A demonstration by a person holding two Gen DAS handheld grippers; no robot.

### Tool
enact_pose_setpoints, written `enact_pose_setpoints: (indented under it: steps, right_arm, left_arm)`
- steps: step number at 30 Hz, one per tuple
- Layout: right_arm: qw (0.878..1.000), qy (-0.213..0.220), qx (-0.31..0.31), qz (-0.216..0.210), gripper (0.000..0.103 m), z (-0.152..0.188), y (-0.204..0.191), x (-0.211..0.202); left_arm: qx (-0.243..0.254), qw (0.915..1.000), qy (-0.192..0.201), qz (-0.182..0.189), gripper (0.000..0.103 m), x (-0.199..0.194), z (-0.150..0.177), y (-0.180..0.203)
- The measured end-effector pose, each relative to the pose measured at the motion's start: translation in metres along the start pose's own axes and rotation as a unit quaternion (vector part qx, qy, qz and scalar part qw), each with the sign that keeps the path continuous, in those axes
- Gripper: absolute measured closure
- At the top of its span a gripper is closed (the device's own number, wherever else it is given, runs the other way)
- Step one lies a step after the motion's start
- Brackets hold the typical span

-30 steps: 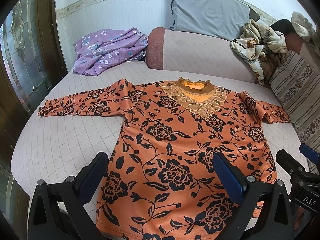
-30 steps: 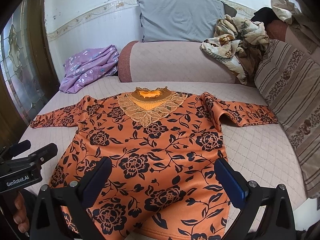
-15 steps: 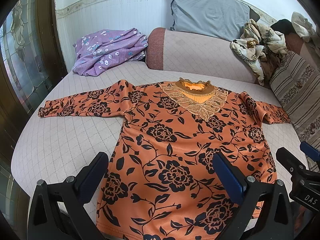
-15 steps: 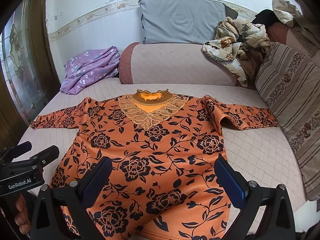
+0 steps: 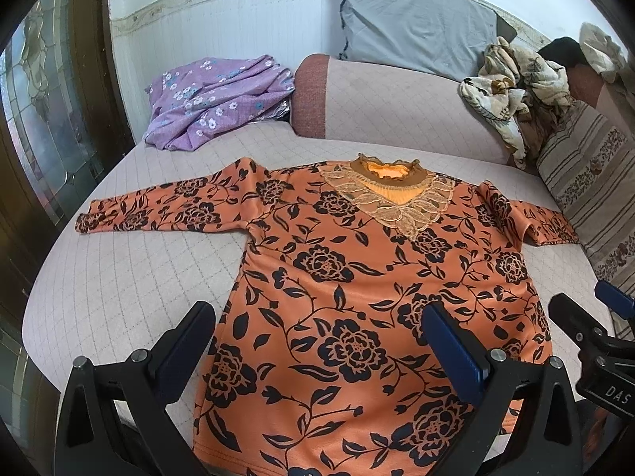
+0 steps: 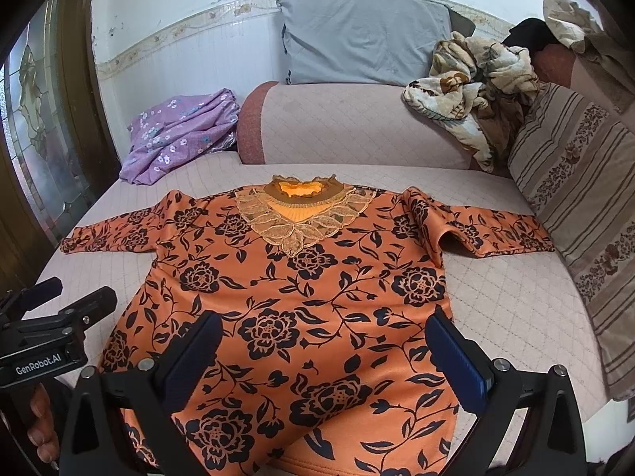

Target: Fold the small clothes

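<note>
— On the quilted bed [image 5: 119, 277], what lies there?

— An orange top [image 5: 357, 297] with black flowers, spread flat and face up, its lace collar [image 5: 391, 194] toward the bolster [image 5: 397, 107] at the far end. One sleeve [image 5: 166, 210] stretches out flat toward the glass door side; the other sleeve [image 6: 476, 230] is buckled near the shoulder, its cuff reaching the striped cushion [image 6: 587, 206].

— And the claws?

— The left gripper [image 5: 317, 341] hangs over the hem end of the top, jaws wide apart, nothing between them. The right gripper [image 6: 325, 349] is the same: spread open above the lower part of the top, holding nothing. (Whether either touches the cloth, I cannot tell.)

— Any writing?

— In the right wrist view the body of the left tool carries "GenRobot.AI" in white, with a hand [image 6: 39, 428] gripping below it. In the left wrist view the right tool shows "DAS" at the frame's edge; the rest is cut off.

— What else is around?

— A purple flowered garment [image 5: 214, 95] bunched in the far corner, a grey pillow [image 6: 365, 35] against the wall, and a crumpled beige blanket [image 6: 472, 95] on the bolster's end.
</note>
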State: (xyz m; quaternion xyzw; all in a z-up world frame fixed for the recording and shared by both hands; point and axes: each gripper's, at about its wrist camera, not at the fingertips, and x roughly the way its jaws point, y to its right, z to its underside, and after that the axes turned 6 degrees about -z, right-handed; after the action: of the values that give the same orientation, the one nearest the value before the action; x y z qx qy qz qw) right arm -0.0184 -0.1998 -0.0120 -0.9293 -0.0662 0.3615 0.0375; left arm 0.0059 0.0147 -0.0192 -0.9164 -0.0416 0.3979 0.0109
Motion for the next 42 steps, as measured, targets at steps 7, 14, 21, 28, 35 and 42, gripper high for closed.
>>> enact_pose_setpoints:
  steps: [7,14,21,28,35,42]
  right_arm:
    - [0.998,-0.007,0.047,-0.052,0.000,0.006,0.033,0.005]
    - [0.968,0.005,0.239,-0.081,0.000,0.014,0.172,0.023]
    - [0.903,0.054,0.420,-0.074,0.011,0.007,0.328,0.063]
    - [0.877,0.046,0.477,-0.010,0.035,-0.018,0.433,0.134]
    - [0.867,0.044,0.494,0.036,0.039,-0.036,0.481,0.190]
    - [0.869,0.002,0.485,0.100,0.097,-0.058,0.495,0.214]
  left_arm:
    - [-0.057,0.9963,-0.060,-0.023,0.000,0.053,0.005,-0.051]
    - [-0.156,0.9753,-0.117,-0.104,0.000,0.121,0.004,-0.139]
    - [-0.201,0.9609,-0.096,-0.165,0.000,0.158,-0.012,-0.184]
    - [-0.217,0.9529,-0.092,-0.191,0.000,0.200,-0.011,-0.200]
    - [-0.222,0.9483,-0.100,-0.204,0.000,0.212,0.000,-0.201]
    - [-0.219,0.9480,-0.096,-0.210,0.000,0.214,0.002,-0.199]
